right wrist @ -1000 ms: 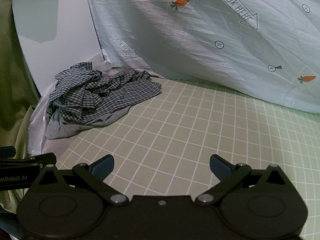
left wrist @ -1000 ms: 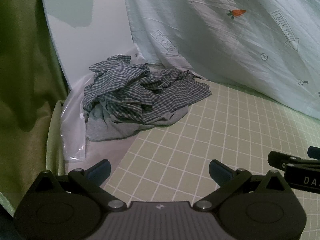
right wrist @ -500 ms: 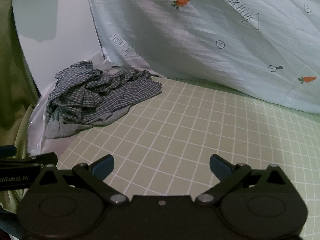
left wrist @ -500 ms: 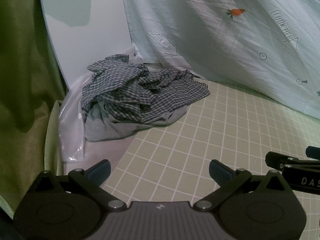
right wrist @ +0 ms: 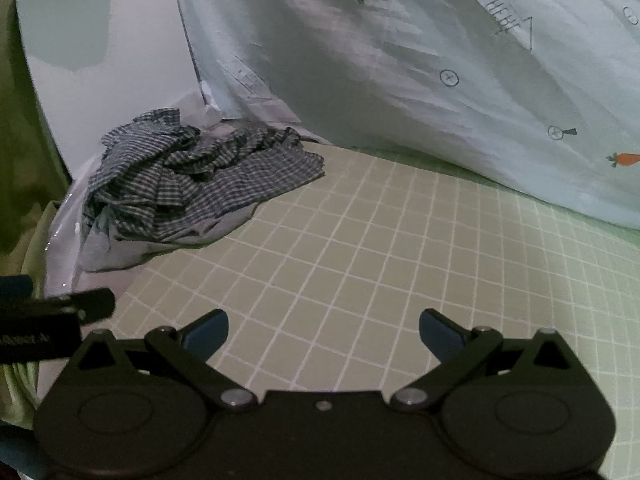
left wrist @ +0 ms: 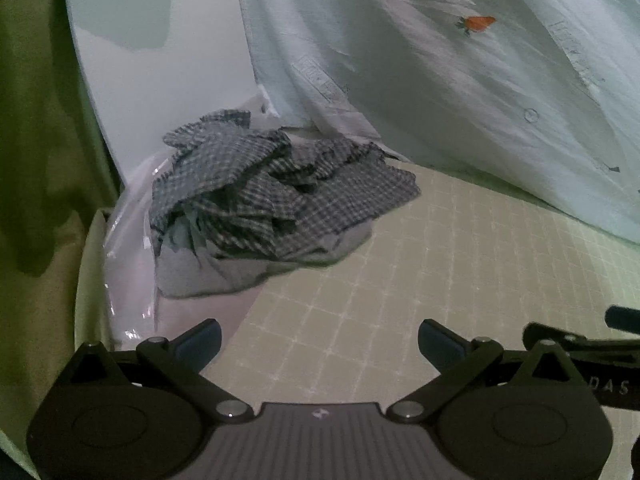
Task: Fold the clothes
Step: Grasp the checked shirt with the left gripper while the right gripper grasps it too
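so i hold both tongs, left (left wrist: 318, 338) and right (right wrist: 323, 330), wide and empty over the mat (right wrist: 380, 248), ready for the crumpled shirt (left wrist: 264, 192) at center left.

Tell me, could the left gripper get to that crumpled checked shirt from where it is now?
Probably yes. The left gripper is open and empty, and only bare grid mat lies between it and the checked shirt, which sits on top of the pile, uncovered.

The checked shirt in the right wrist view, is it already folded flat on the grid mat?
No, the checked shirt lies crumpled in a heap on a grey garment at the edge of the grid mat.
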The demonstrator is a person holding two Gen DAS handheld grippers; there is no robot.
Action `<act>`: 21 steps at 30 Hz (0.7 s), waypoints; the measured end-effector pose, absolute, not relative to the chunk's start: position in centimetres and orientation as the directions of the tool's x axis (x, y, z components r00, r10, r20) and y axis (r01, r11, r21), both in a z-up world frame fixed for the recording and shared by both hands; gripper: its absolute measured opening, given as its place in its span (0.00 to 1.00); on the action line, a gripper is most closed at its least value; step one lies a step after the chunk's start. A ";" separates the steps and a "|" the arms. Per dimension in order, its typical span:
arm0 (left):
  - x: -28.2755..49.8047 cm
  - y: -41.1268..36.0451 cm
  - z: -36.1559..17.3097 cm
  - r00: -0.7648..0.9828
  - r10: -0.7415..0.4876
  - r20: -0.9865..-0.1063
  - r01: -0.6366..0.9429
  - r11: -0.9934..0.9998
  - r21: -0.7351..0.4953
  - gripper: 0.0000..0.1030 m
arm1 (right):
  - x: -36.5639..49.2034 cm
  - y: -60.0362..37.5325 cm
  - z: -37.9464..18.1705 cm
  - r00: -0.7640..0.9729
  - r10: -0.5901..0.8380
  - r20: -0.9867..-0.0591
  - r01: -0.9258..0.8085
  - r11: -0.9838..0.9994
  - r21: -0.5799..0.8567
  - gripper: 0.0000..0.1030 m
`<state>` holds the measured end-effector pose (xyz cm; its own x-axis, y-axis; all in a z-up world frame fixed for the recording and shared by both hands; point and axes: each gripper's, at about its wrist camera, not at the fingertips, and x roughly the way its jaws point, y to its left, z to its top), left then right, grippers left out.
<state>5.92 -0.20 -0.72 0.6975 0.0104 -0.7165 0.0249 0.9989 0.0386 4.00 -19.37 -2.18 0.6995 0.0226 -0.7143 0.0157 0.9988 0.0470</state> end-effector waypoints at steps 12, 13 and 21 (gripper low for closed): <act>16.7 3.7 -0.2 0.707 0.096 -0.700 -0.082 0.995 0.054 1.00 | 13.4 -18.4 -2.7 0.688 -0.003 -0.725 0.035 0.999 0.029 1.00; 17.7 4.0 -0.3 0.708 0.106 -0.698 -0.096 0.994 0.054 1.00 | 14.7 -18.2 -2.8 0.691 -0.002 -0.723 0.032 0.999 0.028 1.00; 25.9 7.4 -3.0 0.662 0.172 -0.729 -0.223 0.975 0.027 0.92 | 25.6 -17.0 -6.0 0.695 0.011 -0.719 0.008 1.000 0.022 0.95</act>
